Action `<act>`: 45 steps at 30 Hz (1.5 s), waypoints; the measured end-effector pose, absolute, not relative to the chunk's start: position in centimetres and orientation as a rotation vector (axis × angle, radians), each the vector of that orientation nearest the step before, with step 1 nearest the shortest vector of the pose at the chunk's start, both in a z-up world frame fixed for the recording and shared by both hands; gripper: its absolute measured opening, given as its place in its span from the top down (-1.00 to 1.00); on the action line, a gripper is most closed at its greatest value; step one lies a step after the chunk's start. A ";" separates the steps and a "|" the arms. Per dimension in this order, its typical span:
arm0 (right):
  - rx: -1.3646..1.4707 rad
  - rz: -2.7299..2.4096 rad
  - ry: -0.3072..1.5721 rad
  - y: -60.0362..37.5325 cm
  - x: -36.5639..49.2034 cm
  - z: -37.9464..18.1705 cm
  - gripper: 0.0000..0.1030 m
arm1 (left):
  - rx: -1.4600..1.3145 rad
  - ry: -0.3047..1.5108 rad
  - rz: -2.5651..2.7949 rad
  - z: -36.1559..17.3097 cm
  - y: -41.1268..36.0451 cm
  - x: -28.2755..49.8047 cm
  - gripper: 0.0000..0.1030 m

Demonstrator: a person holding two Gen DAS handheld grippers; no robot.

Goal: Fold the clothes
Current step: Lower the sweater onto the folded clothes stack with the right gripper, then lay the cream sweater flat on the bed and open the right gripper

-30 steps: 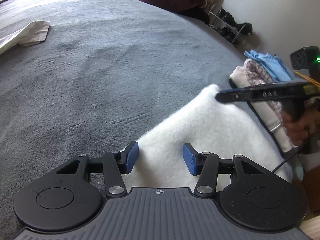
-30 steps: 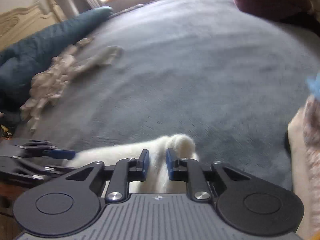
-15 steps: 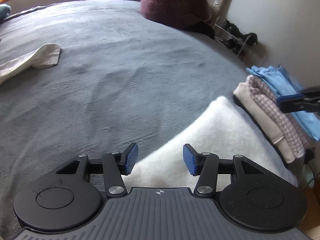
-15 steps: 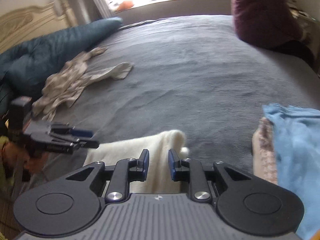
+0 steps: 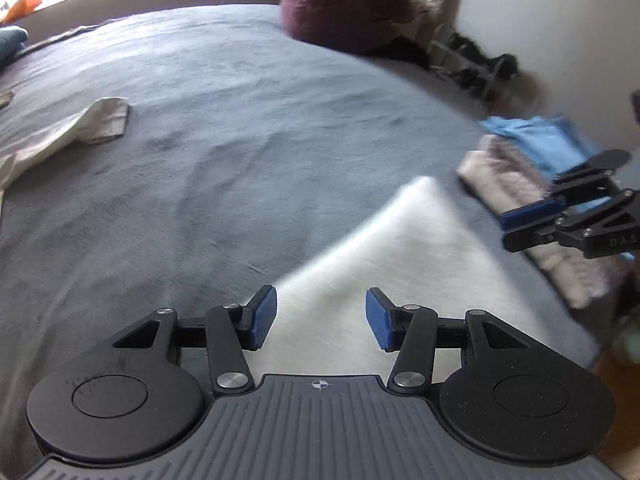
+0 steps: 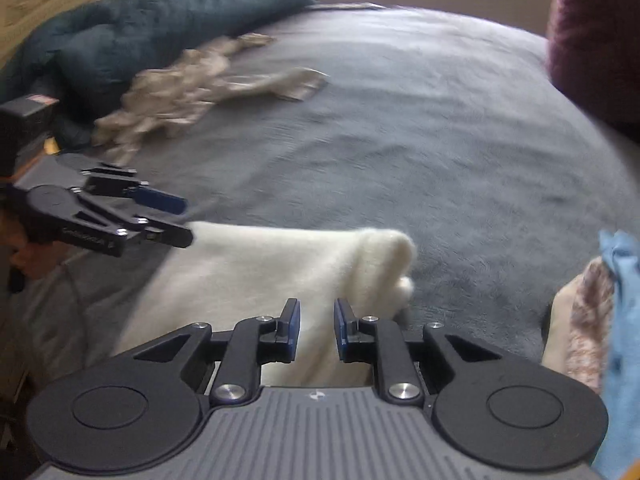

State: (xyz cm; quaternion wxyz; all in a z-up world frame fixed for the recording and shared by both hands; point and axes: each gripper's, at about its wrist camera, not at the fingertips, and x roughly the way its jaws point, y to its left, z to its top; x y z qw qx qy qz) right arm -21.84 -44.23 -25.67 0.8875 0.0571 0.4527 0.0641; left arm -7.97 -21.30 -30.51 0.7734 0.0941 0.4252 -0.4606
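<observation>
A folded white fleece garment [image 5: 404, 264] [image 6: 272, 272] lies flat on the grey bed cover [image 5: 240, 140]. My left gripper [image 5: 320, 316] hovers over its near edge, open wide, with nothing between the blue pads; it shows at the left of the right wrist view [image 6: 182, 220]. My right gripper [image 6: 317, 328] hangs above the garment's right end with a narrow gap and holds nothing. In the left wrist view the right gripper [image 5: 516, 226] floats in front of the stack of folded clothes [image 5: 516, 168], apart from the white garment.
A beige garment [image 5: 92, 120] [image 6: 192, 88] lies crumpled at the far left of the bed beside a teal duvet [image 6: 140, 36]. A maroon cushion [image 5: 340, 0] sits at the far edge. A shoe rack [image 5: 472, 68] stands by the wall. A hand [image 6: 24, 256] holds the left gripper.
Both grippers have drawn up and back from the white garment, which stays lying on the bed. The right gripper has moved from the garment's corner to in front of the folded stack.
</observation>
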 end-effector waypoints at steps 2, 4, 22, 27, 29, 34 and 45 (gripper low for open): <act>0.104 0.207 0.956 -43.0 -22.6 -25.5 0.62 | 0.180 0.959 -1.033 -31.1 -21.1 -9.5 0.04; 0.068 0.261 0.991 -41.8 -22.8 -26.6 0.62 | 0.192 0.997 -1.042 -32.8 -21.5 -11.1 0.05; -0.245 0.425 1.165 -38.5 -28.5 -32.9 0.77 | 0.191 1.055 -0.991 -36.0 -20.4 -17.7 0.07; -0.206 0.430 1.134 -37.8 -28.9 -29.0 0.71 | 0.131 1.053 -0.965 -33.7 -19.1 -18.5 0.07; -0.191 0.521 1.110 -36.6 -29.8 -27.6 0.71 | 0.138 1.058 -0.973 -33.6 -18.6 -19.2 0.07; -0.483 0.595 1.247 -34.5 -32.2 -33.2 0.79 | 0.168 1.087 -0.955 -35.5 -18.5 -20.6 0.07; -0.494 0.569 1.175 -35.6 -33.1 -27.1 0.75 | 0.124 1.067 -0.893 -34.2 -16.4 -21.8 0.07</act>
